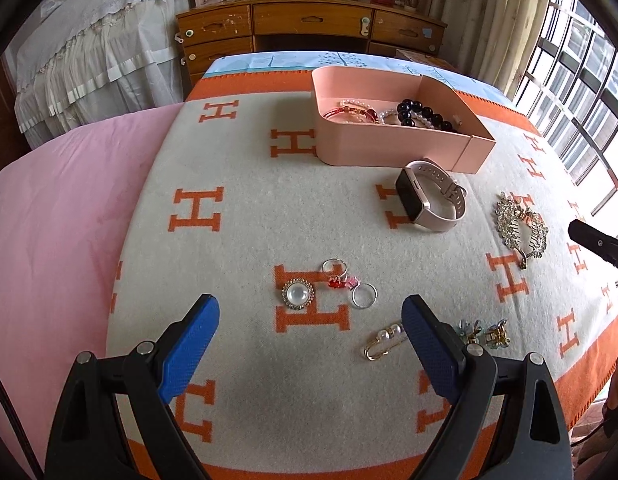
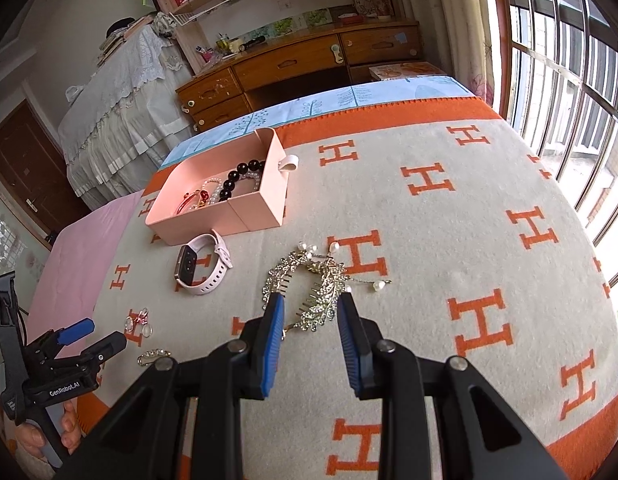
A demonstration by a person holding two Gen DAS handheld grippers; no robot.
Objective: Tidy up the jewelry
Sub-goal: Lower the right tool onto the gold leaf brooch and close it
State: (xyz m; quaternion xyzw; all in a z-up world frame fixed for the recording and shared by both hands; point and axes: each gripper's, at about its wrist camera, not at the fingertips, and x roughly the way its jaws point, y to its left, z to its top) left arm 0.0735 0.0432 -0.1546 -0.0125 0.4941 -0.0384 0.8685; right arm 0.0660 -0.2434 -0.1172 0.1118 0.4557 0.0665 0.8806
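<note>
The left tool hangs over a bed, its blue-padded jaws spread wide with nothing between them. Just above it in the left wrist view, a round pearl-faced brooch lies beside two rings set with red and pink stones. At the inner edge of the lower right finger rests a gold pin with pearls, and just past that finger sit small flower-shaped pieces.

The right tool stands with its jaws parted only narrowly, gripping nothing; its tips hover at the near end of a crystal hair comb hung with pearls, whose lower part shows in the gap between the pads, though whether they touch it cannot be told. In the left wrist view the same comb lies at mid-right, with the tip of the right tool entering from the frame's right edge.

Up and to the left of the comb in the right wrist view lies a pale pink smartwatch, just below a pink box. The open box holds a black bead bracelet, pearl strands and a red bangle.

Everything rests on a cream blanket patterned with orange letters, spread over a pink sheet. A hand grips the left tool's handle in the lower left of the right wrist view. A wooden desk with drawers stands at the top, and a barred window fills the right edge.
</note>
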